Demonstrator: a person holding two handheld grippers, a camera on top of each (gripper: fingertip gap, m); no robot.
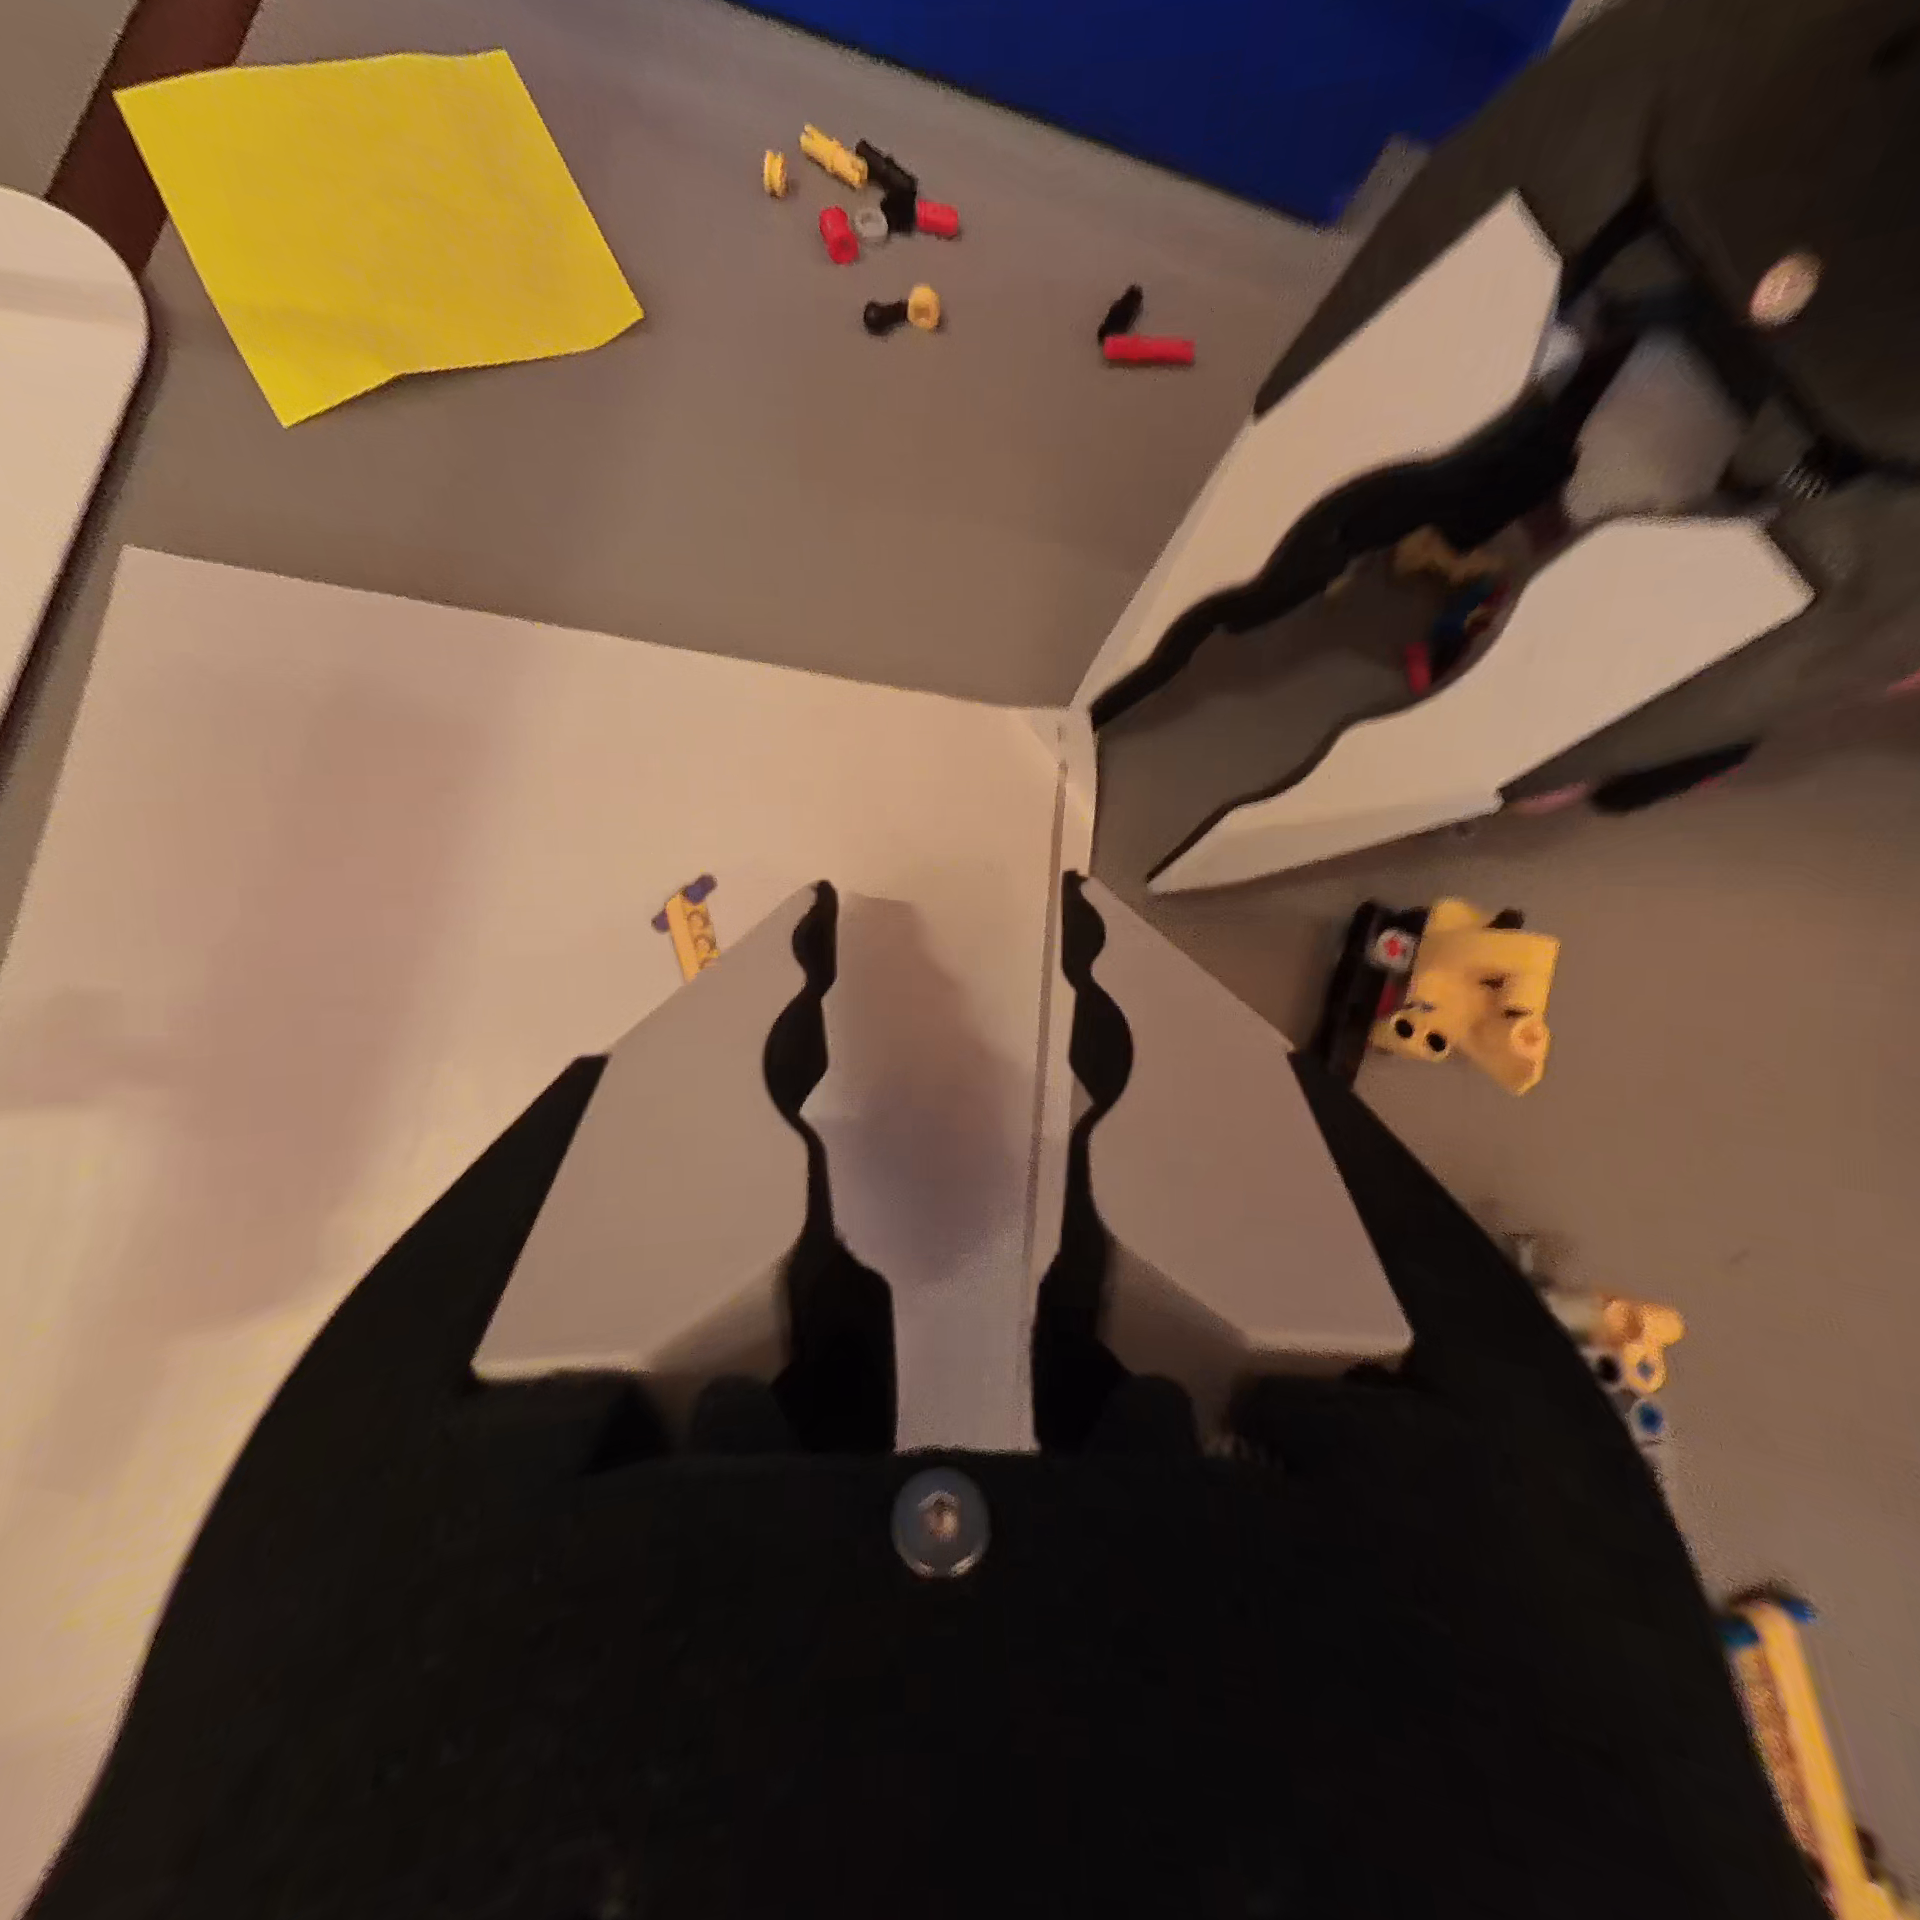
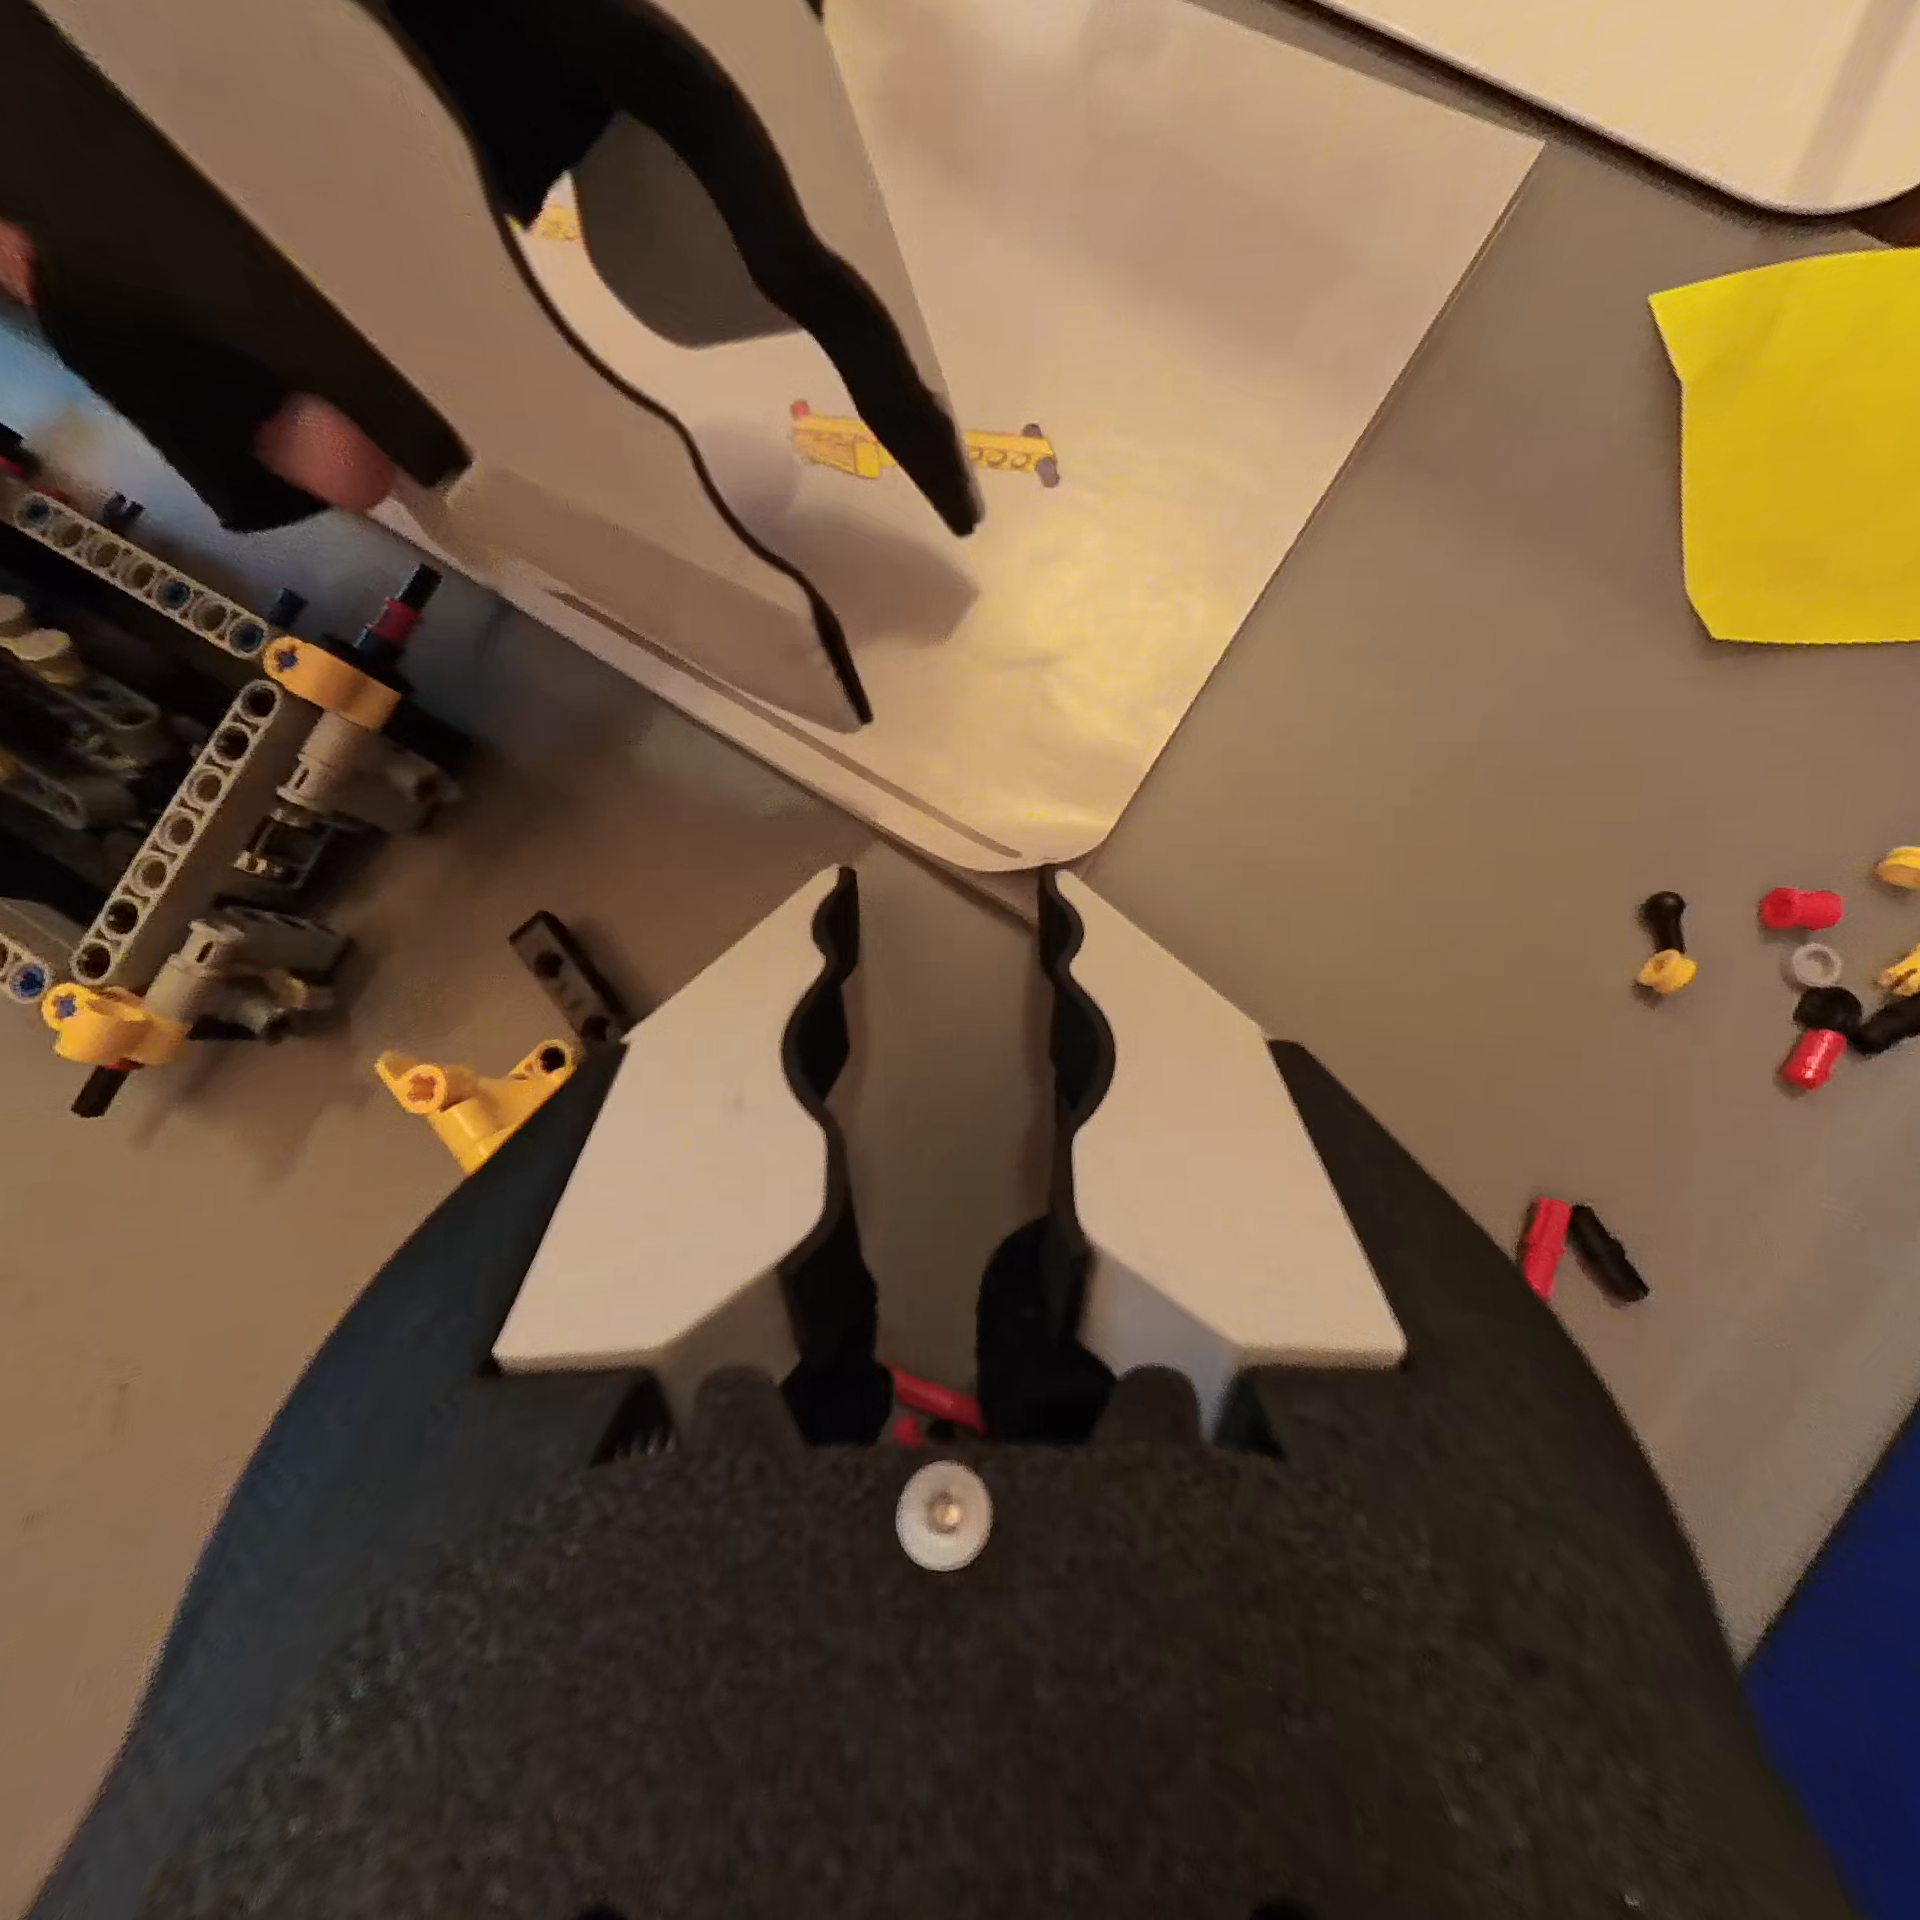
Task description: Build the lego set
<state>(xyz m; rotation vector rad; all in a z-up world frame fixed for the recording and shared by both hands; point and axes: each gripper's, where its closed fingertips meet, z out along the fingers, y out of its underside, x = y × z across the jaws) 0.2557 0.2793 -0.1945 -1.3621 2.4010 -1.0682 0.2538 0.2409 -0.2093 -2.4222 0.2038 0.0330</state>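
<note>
While the instruction booklet [image 1: 520,831] lies flat on the bench [image 1: 831,468] for reference, my left fingers [image 1: 945,894] and right fingers [image 2: 945,883] hover parted, empty; the chassis [image 2: 177,790] waits left, loose pins [image 2: 1808,987] right.

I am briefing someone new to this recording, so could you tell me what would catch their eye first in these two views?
Probably the bright yellow sheet lying on the grey table, beyond the white instruction booklet. Next, the scatter of small red, black and yellow pins to the sheet's right. In the right wrist view, the half-built grey and yellow frame stands at the left edge, beside the open left gripper.
</note>
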